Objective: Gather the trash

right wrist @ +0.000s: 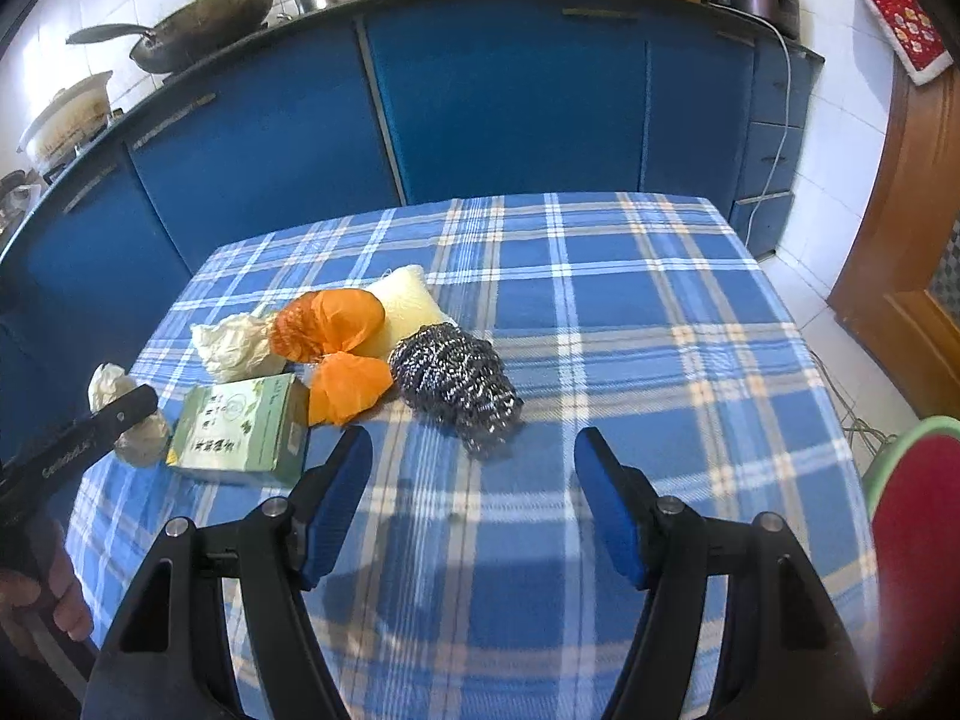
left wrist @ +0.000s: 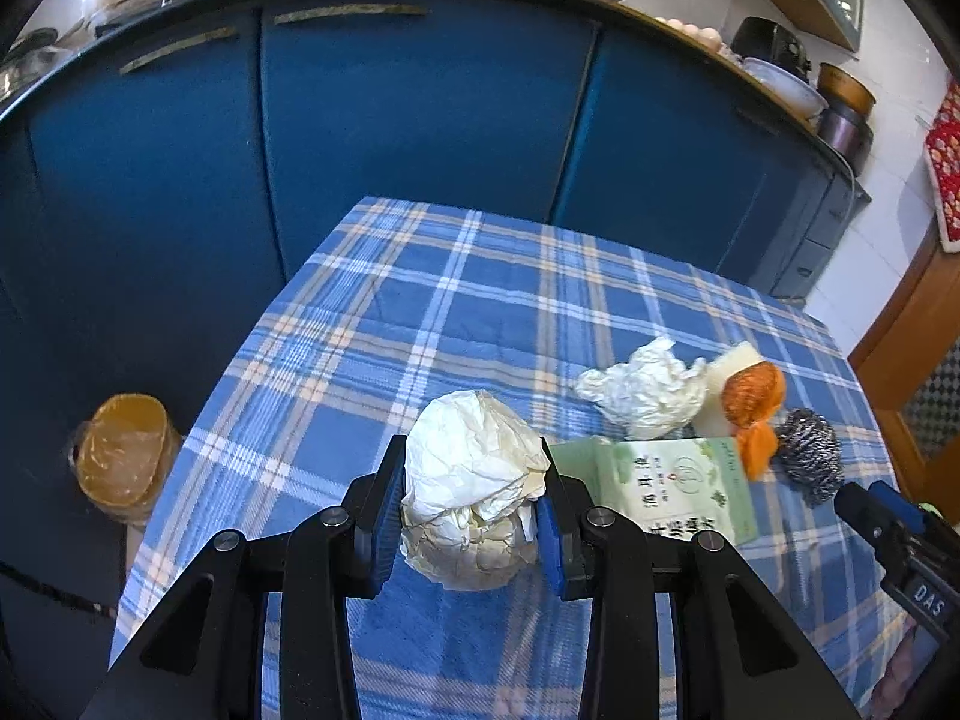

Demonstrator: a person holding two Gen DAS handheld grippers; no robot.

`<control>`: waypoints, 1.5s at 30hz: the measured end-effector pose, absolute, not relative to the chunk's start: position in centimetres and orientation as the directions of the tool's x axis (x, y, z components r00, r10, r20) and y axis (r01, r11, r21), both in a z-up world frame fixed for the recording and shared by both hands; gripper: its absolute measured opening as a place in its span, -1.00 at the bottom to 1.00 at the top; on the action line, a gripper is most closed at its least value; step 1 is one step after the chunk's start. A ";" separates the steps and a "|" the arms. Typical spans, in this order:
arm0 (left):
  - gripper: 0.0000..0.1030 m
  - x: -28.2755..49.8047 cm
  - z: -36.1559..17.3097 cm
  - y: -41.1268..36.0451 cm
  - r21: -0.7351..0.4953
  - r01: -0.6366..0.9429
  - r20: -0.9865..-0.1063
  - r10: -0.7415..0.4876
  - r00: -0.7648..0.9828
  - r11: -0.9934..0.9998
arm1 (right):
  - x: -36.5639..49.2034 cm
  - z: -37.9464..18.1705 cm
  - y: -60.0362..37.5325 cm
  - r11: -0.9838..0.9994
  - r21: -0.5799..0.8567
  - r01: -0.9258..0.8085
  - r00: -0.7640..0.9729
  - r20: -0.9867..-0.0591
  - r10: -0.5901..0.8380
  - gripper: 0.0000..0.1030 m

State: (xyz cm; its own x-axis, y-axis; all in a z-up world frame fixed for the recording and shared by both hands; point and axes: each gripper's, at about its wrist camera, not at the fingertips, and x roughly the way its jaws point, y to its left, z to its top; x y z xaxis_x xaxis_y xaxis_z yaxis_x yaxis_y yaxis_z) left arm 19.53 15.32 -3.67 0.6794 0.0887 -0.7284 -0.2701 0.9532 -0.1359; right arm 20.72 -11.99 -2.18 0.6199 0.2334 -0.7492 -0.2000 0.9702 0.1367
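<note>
Left hand-held gripper is clamped on a crumpled white paper ball, held over the plaid counter. Right hand-held gripper stands wide with nothing between its pads, I see only cloth there. Just ahead of it: steel scourer. Ahead-left of it: green box, orange plastic wrap, a second crumpled paper, yellow sponge behind the wrap. Far-left, beyond the left one, off the counter's edge: lined bin on the floor.
</note>
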 end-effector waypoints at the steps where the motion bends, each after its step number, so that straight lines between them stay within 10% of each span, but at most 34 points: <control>1: -0.25 19.6 -3.9 15.4 -0.138 -0.272 -0.731 0.088 0.677 0.952 | 21.1 -2.3 -11.8 0.970 0.133 -0.201 0.618 -0.751 0.232 0.37; 23: -0.25 19.9 -4.1 15.5 -0.140 -0.273 -0.729 0.087 0.679 0.952 | 24.0 -4.2 -10.0 0.967 0.096 -0.237 0.595 -0.772 0.223 0.37; 45: -0.25 19.5 -3.4 15.1 -0.140 -0.264 -0.718 0.085 0.691 0.954 | 23.2 -4.0 -9.8 0.959 0.091 -0.270 0.591 -0.770 0.239 -0.67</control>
